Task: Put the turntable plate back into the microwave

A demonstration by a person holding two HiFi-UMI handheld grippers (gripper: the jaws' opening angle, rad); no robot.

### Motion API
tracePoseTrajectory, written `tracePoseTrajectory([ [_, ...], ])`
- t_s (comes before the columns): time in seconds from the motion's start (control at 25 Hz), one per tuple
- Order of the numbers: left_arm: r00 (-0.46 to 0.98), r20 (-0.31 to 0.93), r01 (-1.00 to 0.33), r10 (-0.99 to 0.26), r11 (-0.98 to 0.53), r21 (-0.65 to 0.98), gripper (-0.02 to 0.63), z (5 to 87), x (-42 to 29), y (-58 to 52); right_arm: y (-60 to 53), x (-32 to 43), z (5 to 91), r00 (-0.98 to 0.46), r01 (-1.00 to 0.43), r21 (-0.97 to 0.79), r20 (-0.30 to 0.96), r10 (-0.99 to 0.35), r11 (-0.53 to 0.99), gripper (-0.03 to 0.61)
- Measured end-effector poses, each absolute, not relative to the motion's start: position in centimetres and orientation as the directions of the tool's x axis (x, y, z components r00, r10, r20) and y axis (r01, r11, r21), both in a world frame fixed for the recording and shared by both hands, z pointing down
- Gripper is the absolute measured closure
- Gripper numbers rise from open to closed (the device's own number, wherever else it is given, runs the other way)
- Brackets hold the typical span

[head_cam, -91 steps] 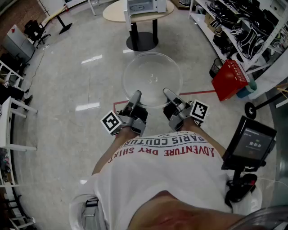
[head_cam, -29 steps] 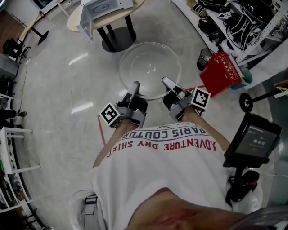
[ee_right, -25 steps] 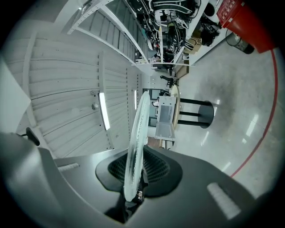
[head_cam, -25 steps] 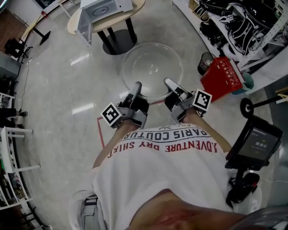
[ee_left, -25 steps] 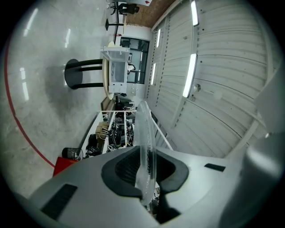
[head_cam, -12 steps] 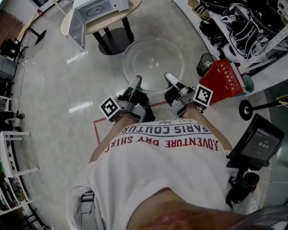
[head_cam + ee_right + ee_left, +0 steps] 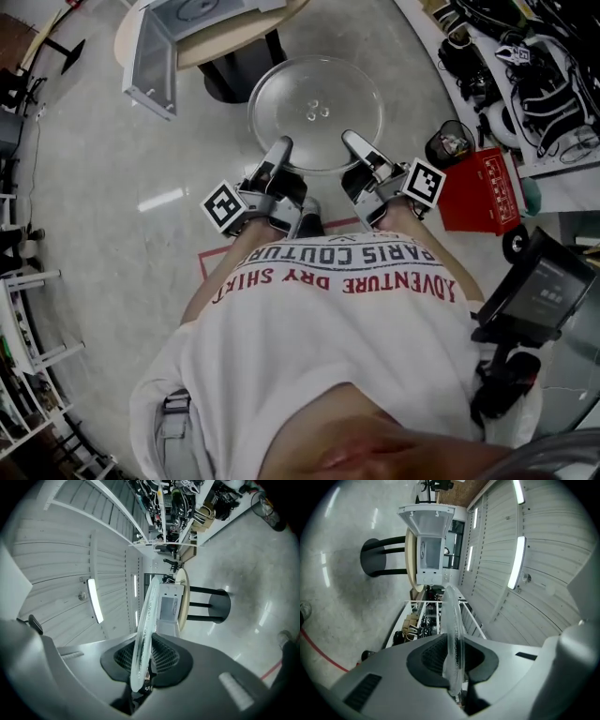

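Here, a glass turntable plate (image 7: 315, 112) hangs level above the floor. Its near rim is clamped by the left gripper (image 7: 277, 150) and the right gripper (image 7: 351, 142), one on each side, evidently for balance, short of the open microwave (image 7: 192, 7) on its round table (image 7: 239, 37).

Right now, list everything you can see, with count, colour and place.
plate: one, clear glass, held over the floor near the table
microwave: one, white, door open, on the table
table: one, beige round top with black base, ahead
crate: one, red, on the floor at the right
bin: one, black, beside the crate
shelves: white, loaded with black gear, far right
screen: one, black, on a stand, lower right
tape: red line on the floor
shirt: one, white with print
left gripper: grey, jaws shut on the plate's near rim
right gripper: grey, jaws shut on the plate's near rim
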State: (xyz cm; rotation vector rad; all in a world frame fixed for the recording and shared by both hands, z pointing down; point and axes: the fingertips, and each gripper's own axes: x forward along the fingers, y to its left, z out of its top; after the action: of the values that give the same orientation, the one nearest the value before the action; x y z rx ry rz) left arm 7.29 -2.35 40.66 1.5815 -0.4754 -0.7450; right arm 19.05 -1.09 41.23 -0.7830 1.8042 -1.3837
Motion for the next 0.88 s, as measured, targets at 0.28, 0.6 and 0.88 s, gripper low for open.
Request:
tracePoseTrajectory([
  [0.28, 0.641, -0.173, 0.117, -0.748, -0.127, 0.985, 0.576, 40.2, -0.8, -19.4, -19.1, 11.2, 40.5, -0.614, -0.033, -0.977, -0.148, -0.775, 0.213, 0.549],
  [0.6, 0.571, -0.217, 0.126, -0.792, -0.177, 0.976, 0.575, 38.3, -4.7, -26.7, -27.4, 7.3, 38.4, -0.661, 0.024, -0.962, -0.220, -0.717, 0.273, 0.548],
  [0.88, 0.509, -0.210, 0.129, -0.835, -0.167, 0.977, 0.575, 39.4, -6.8, -33.5, -34.8, 5.1, 39.3, -0.715, 0.021, -0.963, -0.203, -0.669, 0.270, 0.542],
])
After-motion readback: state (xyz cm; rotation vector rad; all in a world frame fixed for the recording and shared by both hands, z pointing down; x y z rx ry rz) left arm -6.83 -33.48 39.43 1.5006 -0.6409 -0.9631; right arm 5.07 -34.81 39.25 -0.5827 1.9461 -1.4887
